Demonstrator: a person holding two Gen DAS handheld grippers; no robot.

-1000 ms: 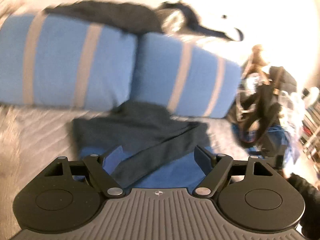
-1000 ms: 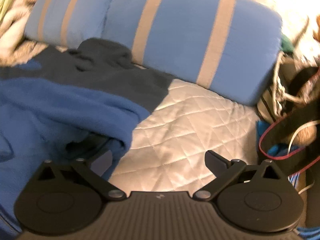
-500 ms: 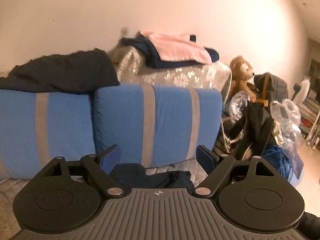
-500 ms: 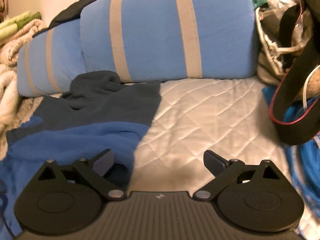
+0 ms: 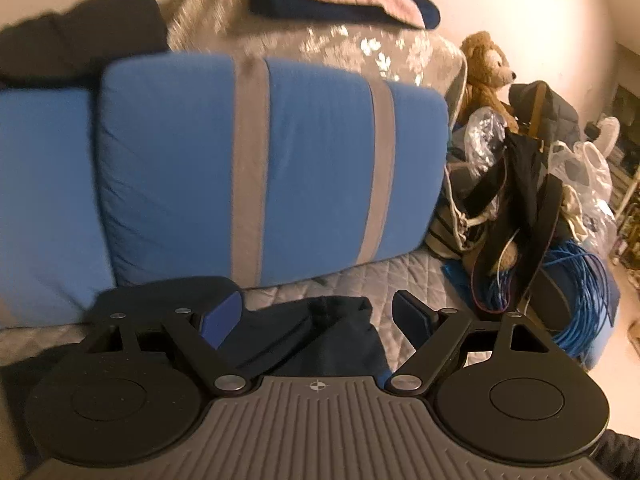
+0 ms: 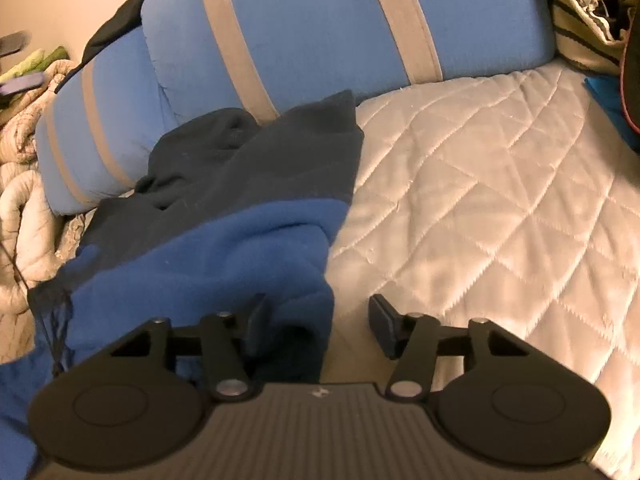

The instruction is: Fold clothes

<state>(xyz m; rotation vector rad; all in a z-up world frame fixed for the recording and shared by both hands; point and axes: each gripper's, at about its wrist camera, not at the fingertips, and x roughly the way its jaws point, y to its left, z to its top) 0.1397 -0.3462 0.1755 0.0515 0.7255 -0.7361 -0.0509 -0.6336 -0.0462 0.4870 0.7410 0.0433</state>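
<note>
The blue and dark fleece (image 6: 224,240) lies crumpled on the quilted bed (image 6: 500,208), its dark end pushed up against the striped blue pillows (image 6: 320,28), probably so it can be spread flat for folding. The right tongs (image 6: 316,320) are closing around the fleece's near blue edge; the pads do not yet press it, so this looks like the first grasp. The left tongs (image 5: 316,314) hang spread above the dark end (image 5: 320,336), holding nothing. Counted: one fleece, two striped pillows, two tongs, one teddy bear (image 5: 486,68) beside the bed.
</note>
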